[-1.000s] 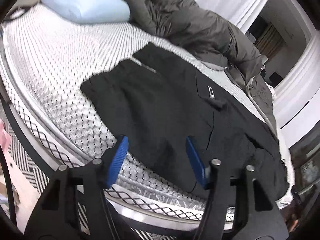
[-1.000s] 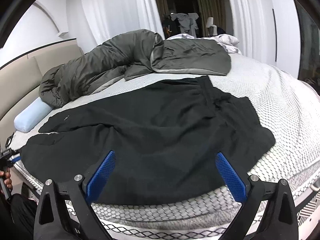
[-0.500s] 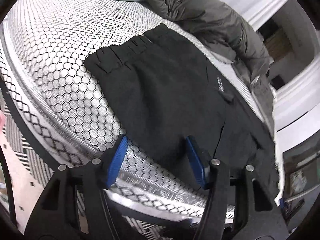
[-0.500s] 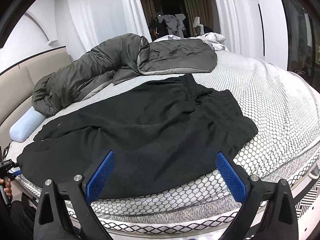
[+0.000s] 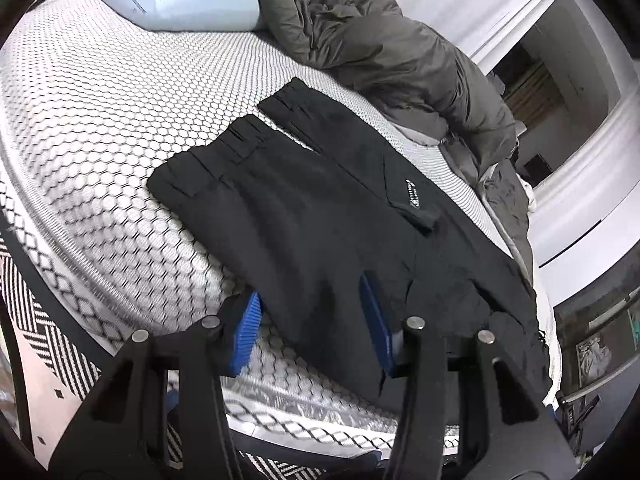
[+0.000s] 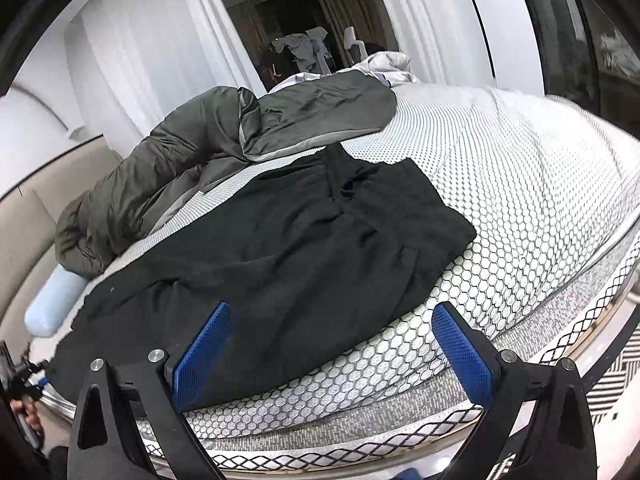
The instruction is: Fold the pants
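Closing in since a second ago, my left tool (image 5: 310, 322) has narrowed around the near hem of the pants (image 5: 320, 216) on the bed (image 5: 100, 120), not yet pinching; my right tool (image 6: 328, 344) gapes, ready for the waistband side.

The left gripper (image 5: 310, 330) points forward and downward, its two black arms reaching up from the bottom of the left wrist view. Its blue ribbed pads (image 5: 244, 334) stand partly apart; the jaws have just been closing, and the edge of the black pants (image 5: 304, 216) lies between them, not yet pinched. The right gripper (image 6: 332, 350) also tilts downward, rolled a little so its left pad sits lower than its right. Its jaws are spread wide, gripping nothing. At the lower left edge of the right wrist view, a person's hand (image 6: 26, 416) grips a handle, seemingly the left gripper's.
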`<state>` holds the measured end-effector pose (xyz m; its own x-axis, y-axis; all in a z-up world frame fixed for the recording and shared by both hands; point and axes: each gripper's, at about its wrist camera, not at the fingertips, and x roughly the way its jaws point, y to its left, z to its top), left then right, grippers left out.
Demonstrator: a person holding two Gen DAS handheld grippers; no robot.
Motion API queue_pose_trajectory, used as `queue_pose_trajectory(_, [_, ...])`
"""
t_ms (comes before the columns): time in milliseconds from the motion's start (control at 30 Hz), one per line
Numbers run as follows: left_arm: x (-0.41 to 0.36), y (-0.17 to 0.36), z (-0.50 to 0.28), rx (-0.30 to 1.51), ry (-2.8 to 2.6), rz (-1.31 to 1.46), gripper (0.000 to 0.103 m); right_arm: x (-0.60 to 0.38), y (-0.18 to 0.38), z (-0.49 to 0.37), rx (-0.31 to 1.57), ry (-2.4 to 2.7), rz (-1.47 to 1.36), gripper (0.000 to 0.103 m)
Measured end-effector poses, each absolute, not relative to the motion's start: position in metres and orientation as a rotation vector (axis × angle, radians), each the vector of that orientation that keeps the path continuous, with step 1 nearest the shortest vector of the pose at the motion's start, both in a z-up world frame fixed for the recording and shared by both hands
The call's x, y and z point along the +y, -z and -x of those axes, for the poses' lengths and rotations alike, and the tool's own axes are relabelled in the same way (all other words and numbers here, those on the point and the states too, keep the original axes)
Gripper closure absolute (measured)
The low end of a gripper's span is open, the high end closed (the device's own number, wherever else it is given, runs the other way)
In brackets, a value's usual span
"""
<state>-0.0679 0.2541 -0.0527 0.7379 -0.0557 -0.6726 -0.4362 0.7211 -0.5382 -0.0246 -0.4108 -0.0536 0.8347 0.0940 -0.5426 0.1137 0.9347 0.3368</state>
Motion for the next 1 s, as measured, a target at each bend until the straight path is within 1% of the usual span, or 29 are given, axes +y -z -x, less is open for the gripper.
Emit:
queue_pose_trajectory(100, [0.267,0.062,0.058,0.742,-0.243,0.808,0.059,-0.423,0.059,0.007,0.601,0.011,-0.405,0.001])
queue_pose_trajectory(167, [0.271,0.062,0.049,0.736,-0.258,0.792,0.059,-0.431,0.064,-0.009,0.616,0.036,-0.410,0.001])
queue_pose_trajectory(200, [0.274,0.060,0.043,0.732,-0.277,0.775,0.059,-0.436,0.066,-0.017,0.619,0.046,-0.419,0.004])
queue_pose_trajectory(233, [0.275,0.059,0.039,0.728,-0.287,0.768,0.063,-0.442,0.069,-0.025,0.626,0.058,-0.440,0.006])
queue_pose_trajectory(267, [0.277,0.058,0.035,0.726,-0.299,0.763,0.069,-0.450,0.072,-0.034,0.640,0.072,-0.469,0.011])
queue_pose_trajectory(300, [0.280,0.058,0.030,0.728,-0.320,0.758,0.081,-0.456,0.075,-0.040,0.649,0.075,-0.504,0.024])
queue_pose_trajectory(333, [0.281,0.057,0.028,0.722,-0.326,0.754,0.090,-0.463,0.078,-0.046,0.657,0.075,-0.548,0.032])
queue_pose_trajectory(367, [0.282,0.056,0.027,0.711,-0.330,0.747,0.094,-0.469,0.081,-0.051,0.664,0.079,-0.588,0.051])
queue_pose_trajectory(400, [0.282,0.053,0.027,0.696,-0.336,0.736,0.099,-0.472,0.081,-0.053,0.667,0.079,-0.614,0.076])
queue_pose_trajectory(433, [0.281,0.050,0.028,0.682,-0.338,0.724,0.100,-0.471,0.080,-0.053,0.668,0.062,-0.627,0.082])
queue_pose_trajectory(500, [0.280,0.044,0.036,0.649,-0.355,0.697,0.101,-0.464,0.071,-0.048,0.656,0.044,-0.569,0.087])
queue_pose_trajectory(533, [0.282,0.042,0.042,0.640,-0.367,0.696,0.101,-0.460,0.066,-0.041,0.646,0.042,-0.523,0.088])
queue_pose_trajectory(667, [0.293,0.061,0.049,0.698,-0.385,0.736,0.101,-0.470,0.075,-0.017,0.657,0.067,-0.526,0.088])
queue_pose_trajectory(733, [0.293,0.066,0.047,0.710,-0.387,0.732,0.100,-0.469,0.086,-0.019,0.699,0.082,-0.519,0.086])
queue_pose_trajectory(767, [0.293,0.063,0.048,0.700,-0.386,0.731,0.100,-0.466,0.086,-0.018,0.701,0.089,-0.512,0.083])
queue_pose_trajectory(833, [0.292,0.055,0.055,0.681,-0.397,0.718,0.084,-0.460,0.075,-0.011,0.675,0.111,-0.472,0.067])
queue_pose_trajectory(867, [0.292,0.048,0.059,0.664,-0.404,0.703,0.078,-0.458,0.069,-0.006,0.654,0.137,-0.447,0.045])
queue_pose_trajectory(900, [0.293,0.045,0.065,0.654,-0.409,0.690,0.062,-0.456,0.061,0.001,0.623,0.160,-0.429,0.027])
queue_pose_trajectory(933, [0.293,0.042,0.070,0.645,-0.421,0.675,0.039,-0.454,0.051,0.010,0.568,0.187,-0.402,0.023])
queue_pose_trajectory(967, [0.294,0.038,0.073,0.630,-0.443,0.653,0.028,-0.452,0.045,0.015,0.542,0.191,-0.383,0.019])
queue_pose_trajectory(1000, [0.297,0.032,0.073,0.622,-0.465,0.621,0.016,-0.449,0.040,0.017,0.525,0.185,-0.363,0.013])
